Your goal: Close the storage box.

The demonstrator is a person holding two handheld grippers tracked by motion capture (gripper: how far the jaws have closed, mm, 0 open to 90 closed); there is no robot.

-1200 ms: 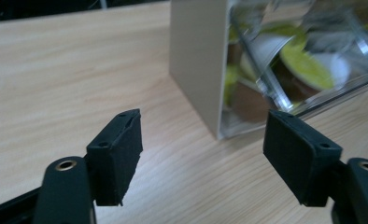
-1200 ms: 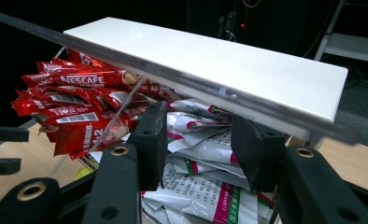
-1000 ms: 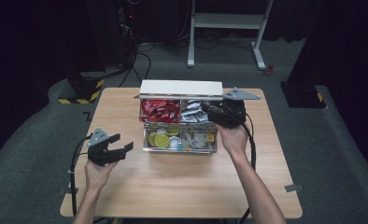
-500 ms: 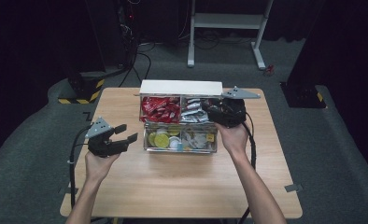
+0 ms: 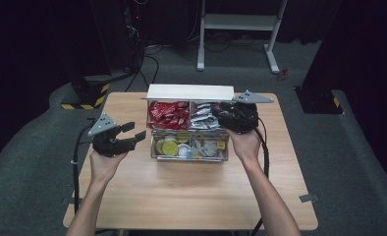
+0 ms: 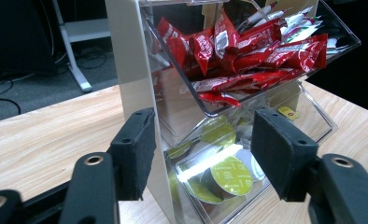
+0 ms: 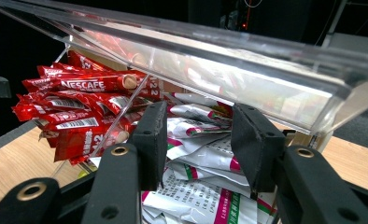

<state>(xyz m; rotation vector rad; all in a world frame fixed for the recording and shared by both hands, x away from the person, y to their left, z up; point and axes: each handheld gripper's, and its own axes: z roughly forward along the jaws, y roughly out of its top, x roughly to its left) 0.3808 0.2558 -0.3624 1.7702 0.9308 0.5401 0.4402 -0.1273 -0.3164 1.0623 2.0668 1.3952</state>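
Right now the clear organizer (image 5: 189, 132) sits toward the 12 o'clock side of the wooden table (image 5: 191, 196), its white lid (image 5: 190, 92) standing up along the far edge. Its far left compartment holds red sachets (image 5: 168, 114), the far right one white sachets (image 5: 201, 118), and the near left one yellow-green capsules (image 5: 168, 146); the near right compartment holds small items too blurred to name.

Your right gripper (image 5: 220, 114) is at the organizer's 3 o'clock end, over the far right compartment. In the right gripper view its jaws stand moderately apart with the white sachets (image 7: 198, 186) between and below them, gripping nothing, while the red sachets (image 7: 74, 109) lie toward 9 o'clock beyond a clear divider.

Your left gripper (image 5: 135, 132) hangs just beside the organizer's 9 o'clock end, apart from it. In the left gripper view its jaws stand wide and empty, framing the organizer's (image 6: 140, 65) side wall, with the red sachets (image 6: 247, 51) above and the capsules (image 6: 229, 175) below.
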